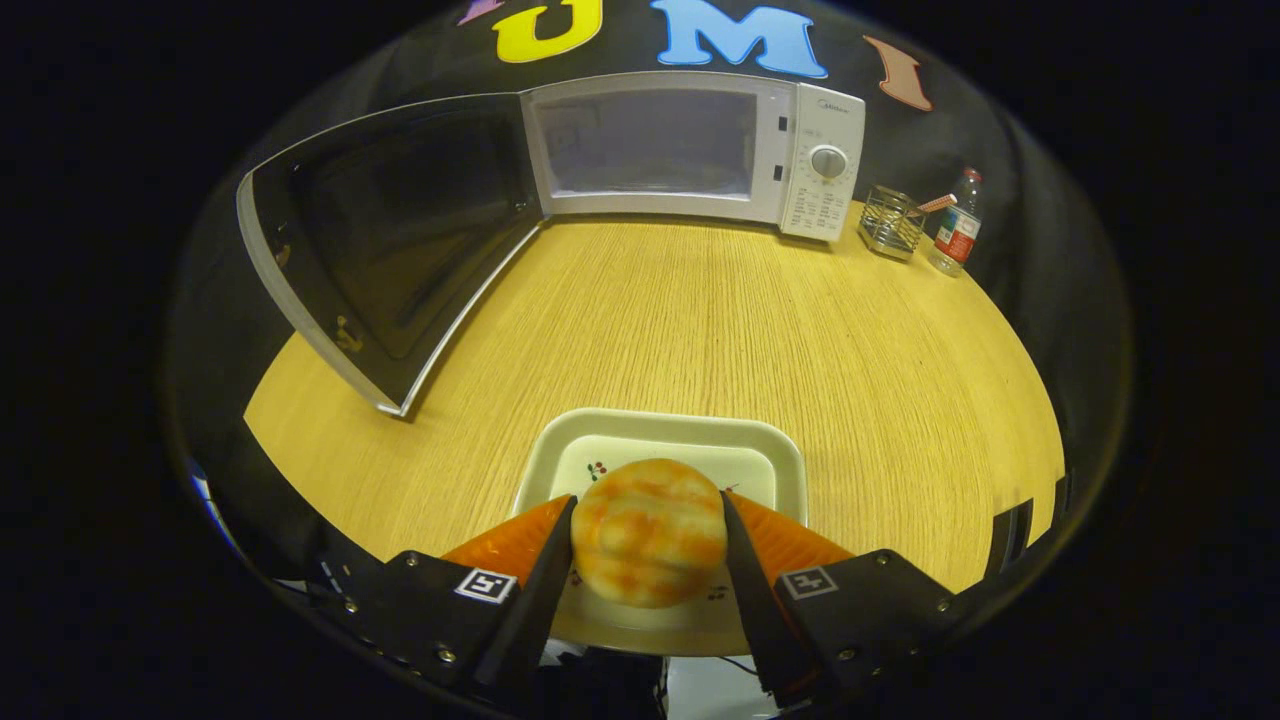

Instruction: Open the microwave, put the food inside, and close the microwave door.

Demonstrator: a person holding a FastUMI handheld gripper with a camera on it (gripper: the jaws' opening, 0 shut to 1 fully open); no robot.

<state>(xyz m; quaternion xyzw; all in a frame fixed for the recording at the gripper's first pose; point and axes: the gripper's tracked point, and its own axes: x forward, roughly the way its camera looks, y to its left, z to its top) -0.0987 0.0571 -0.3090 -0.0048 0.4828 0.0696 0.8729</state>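
Observation:
A round, orange-streaked bun point(648, 532) sits between the two fingers of my gripper point(648, 505), and both fingers press on its sides. Under it lies a cream rectangular plate point(600, 440) with a small cherry print, at the near edge of the wooden table point(700, 320). Whether the bun still touches the plate, I cannot tell. Far beyond the fingers stands a white microwave point(690, 150) against the booth wall. Its door point(390, 240) is swung wide to the left, and its cavity point(645, 140) shows nothing inside.
Right of the microwave stand a small wire basket point(890, 222) and a plastic bottle point(957, 225) with a red label. The open door juts out over the table's left side. Bare wood lies between the plate and the microwave.

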